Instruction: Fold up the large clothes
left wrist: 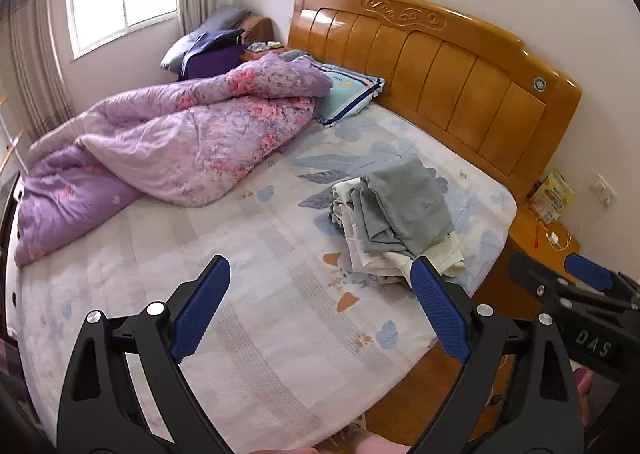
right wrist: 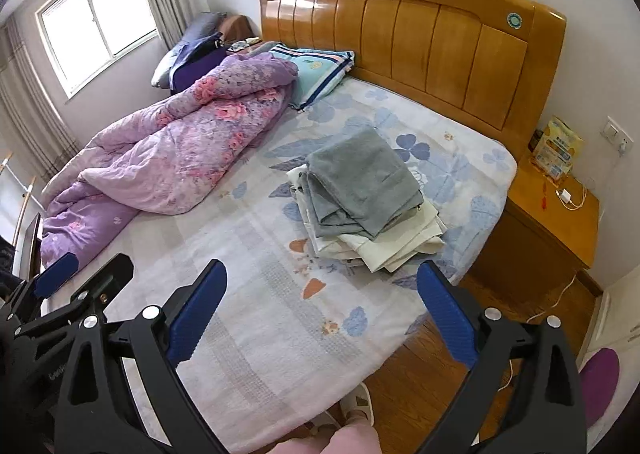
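Note:
A stack of folded clothes lies on the right half of the bed, a grey garment [left wrist: 408,206] [right wrist: 364,178] on top and cream and white pieces [right wrist: 400,246] under it. My left gripper [left wrist: 320,260] hangs above the near part of the floral bed sheet [left wrist: 240,294], jaws wide open with nothing between them. My right gripper [right wrist: 322,264] is open and empty too, just short of the stack. Each gripper shows in the other's view: the right gripper [left wrist: 554,268] at the right edge, the left gripper [right wrist: 86,268] at the left edge. Neither touches the clothes.
A crumpled purple floral quilt [left wrist: 180,138] fills the bed's left side, with a blue pillow [right wrist: 316,70] by the wooden headboard [right wrist: 420,38]. A nightstand [right wrist: 560,222] with a box and charger stands right of the bed. Wooden floor [right wrist: 420,386] and a slippered foot [right wrist: 358,406] lie below.

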